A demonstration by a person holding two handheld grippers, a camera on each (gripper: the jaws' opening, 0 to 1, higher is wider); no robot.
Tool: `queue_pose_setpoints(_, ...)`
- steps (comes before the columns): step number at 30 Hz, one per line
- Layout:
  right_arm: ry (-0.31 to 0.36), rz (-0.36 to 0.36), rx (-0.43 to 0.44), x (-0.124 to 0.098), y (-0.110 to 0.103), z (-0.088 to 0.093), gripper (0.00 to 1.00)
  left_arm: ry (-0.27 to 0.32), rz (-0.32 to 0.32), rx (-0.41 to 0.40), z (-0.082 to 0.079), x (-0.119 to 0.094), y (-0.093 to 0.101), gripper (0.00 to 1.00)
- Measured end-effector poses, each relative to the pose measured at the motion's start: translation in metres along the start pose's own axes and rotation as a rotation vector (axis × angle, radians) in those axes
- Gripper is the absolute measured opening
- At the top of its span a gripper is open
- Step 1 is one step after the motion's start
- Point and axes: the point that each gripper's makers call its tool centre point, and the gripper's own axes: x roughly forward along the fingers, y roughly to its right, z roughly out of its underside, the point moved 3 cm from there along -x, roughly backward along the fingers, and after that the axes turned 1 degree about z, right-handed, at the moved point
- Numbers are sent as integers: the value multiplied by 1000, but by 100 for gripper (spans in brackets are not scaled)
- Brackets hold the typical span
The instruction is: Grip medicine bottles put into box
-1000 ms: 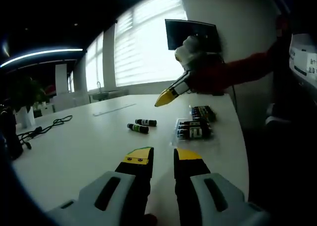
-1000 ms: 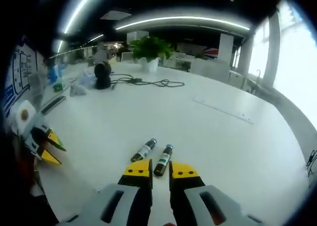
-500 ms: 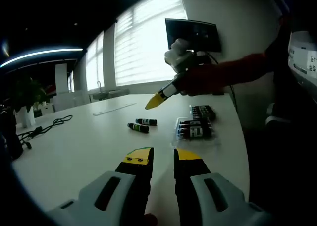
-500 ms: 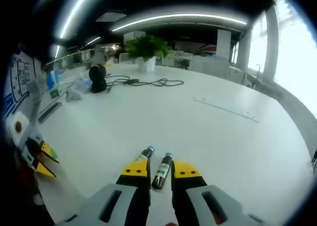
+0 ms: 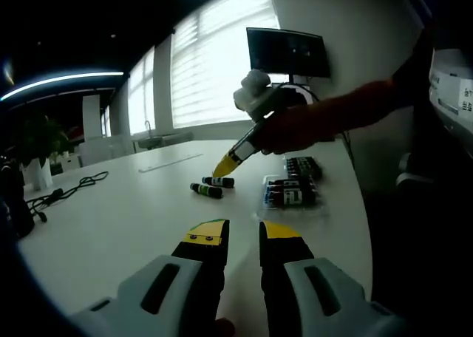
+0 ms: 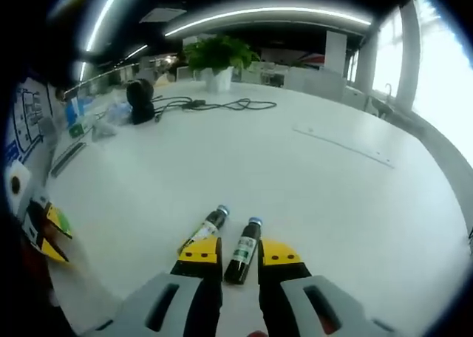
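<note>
Two small dark medicine bottles lie side by side on the white table (image 6: 332, 196). My right gripper (image 6: 239, 251) is open and low over them. The right-hand bottle (image 6: 242, 242) has its lower end between the jaws, and the other bottle (image 6: 203, 230) lies just left of the left jaw. In the left gripper view the same bottles (image 5: 212, 186) lie under the right gripper's yellow tip (image 5: 225, 167). A clear box (image 5: 291, 193) holding several bottles stands to their right. My left gripper (image 5: 244, 233) hovers open near the table's front, with nothing between its fingers.
A second group of dark bottles (image 5: 303, 166) stands behind the box. A potted plant (image 6: 216, 56), a black cable (image 6: 222, 105) and a dark round device (image 6: 138, 100) sit at the far side. A monitor (image 5: 288, 52) stands near the wall.
My right gripper has come down and forward onto the two loose bottles, so one now sits between its jaws. The left gripper has stayed put.
</note>
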Motion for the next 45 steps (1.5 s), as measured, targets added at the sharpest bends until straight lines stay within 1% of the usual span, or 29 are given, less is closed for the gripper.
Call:
queue_pose_setpoints(5, 4, 24, -2, 4, 6, -1, 14, -1, 0, 0, 0, 0, 0, 10)
queue_pose_setpoints(9, 4, 27, 5, 6, 9, -1, 14, -2, 0, 2, 1, 0, 1, 10)
queue_pose_setpoints(13, -13, 21, 16, 11, 10, 3, 14, -2, 0, 1, 1, 0, 1, 10)
queue_pose_setpoints(16, -26, 21, 26, 12, 9, 7, 11, -4, -1, 2, 1, 1, 1, 10)
queue_pose_setpoints(17, -35, 20, 25, 12, 8, 8, 9, -4, -1, 2, 1, 1, 1, 10)
queue_pose_setpoints(18, -35, 29, 34, 12, 8, 9, 8, -4, -1, 2, 1, 1, 1, 10)
queue_pose_setpoints(20, -38, 25, 15, 12, 5, 10, 8, -7, -2, 5, 1, 1, 1, 10)
queue_pose_setpoints(23, -35, 26, 12, 12, 7, 9, 8, -7, -1, 5, 1, 1, 1, 10)
queue_pose_setpoints(26, -36, 25, 29, 12, 7, 8, 7, -6, -2, 4, 1, 1, 1, 10)
queue_pose_setpoints(30, -38, 28, -3, 11, 6, 8, 7, -8, -1, 8, 1, 2, 1, 10)
queue_pose_setpoints(34, -45, 25, 16, 11, 6, 8, 6, -6, -1, 6, 1, 1, 2, 10)
queue_pose_setpoints(36, -47, 26, 8, 10, 6, 9, 6, -6, -1, 7, 1, 1, 2, 10)
queue_pose_setpoints(41, -52, 19, 7, 5, 7, 11, 6, -6, -1, 8, 1, 1, 2, 10)
queue_pose_setpoints(45, -36, 12, 25, -2, 7, 8, 6, -4, 0, 5, 0, 1, 2, 10)
